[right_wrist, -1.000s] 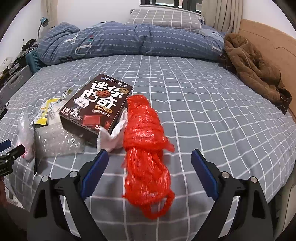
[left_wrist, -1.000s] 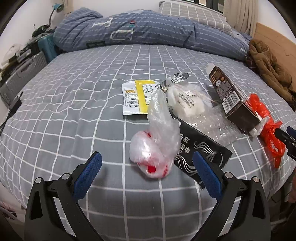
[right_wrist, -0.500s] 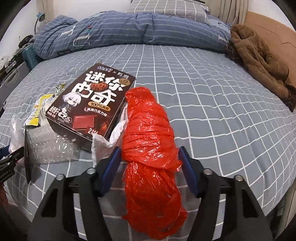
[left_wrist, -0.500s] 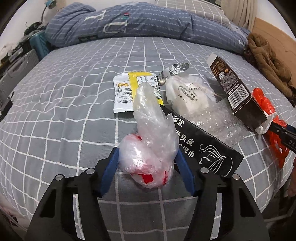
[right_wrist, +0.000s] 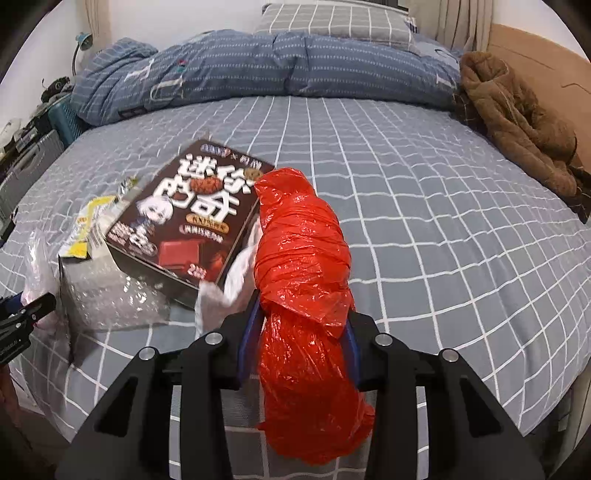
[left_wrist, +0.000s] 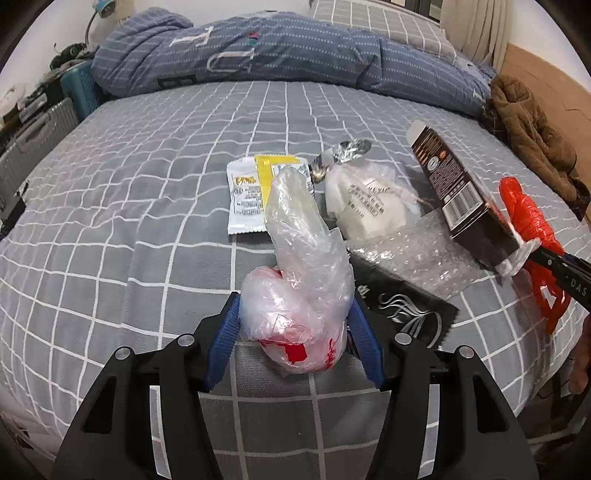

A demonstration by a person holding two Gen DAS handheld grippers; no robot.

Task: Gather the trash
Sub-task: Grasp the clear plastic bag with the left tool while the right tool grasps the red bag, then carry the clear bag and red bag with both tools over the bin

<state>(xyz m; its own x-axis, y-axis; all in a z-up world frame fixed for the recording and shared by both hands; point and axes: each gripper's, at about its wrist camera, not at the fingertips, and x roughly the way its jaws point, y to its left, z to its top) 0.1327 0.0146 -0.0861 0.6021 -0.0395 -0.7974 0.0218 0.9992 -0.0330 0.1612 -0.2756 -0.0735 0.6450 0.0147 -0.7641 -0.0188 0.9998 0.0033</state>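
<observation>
Trash lies on a grey checked bed (left_wrist: 147,192). My left gripper (left_wrist: 293,308) is shut on a clear plastic bag with red print (left_wrist: 299,295), its twisted top standing up. My right gripper (right_wrist: 301,314) is shut on a rolled red plastic bag (right_wrist: 303,258), which also shows in the left wrist view (left_wrist: 528,214). Beside the red bag lies a dark brown snack box (right_wrist: 192,218), also seen on edge in the left wrist view (left_wrist: 454,188). Bubble wrap (left_wrist: 417,254), a black packet (left_wrist: 402,314), a white pouch (left_wrist: 365,203), and white and yellow sachets (left_wrist: 255,188) lie between the grippers.
A rolled blue duvet (left_wrist: 277,55) and a checked pillow (right_wrist: 332,18) lie at the head of the bed. A brown coat (right_wrist: 517,122) lies at the right edge by the wooden headboard. Suitcases (left_wrist: 29,136) stand left of the bed.
Both grippers went from wide open to closed: the left one onto the clear bag, the right one onto the red bag. Both bags now sit squeezed between the pads.
</observation>
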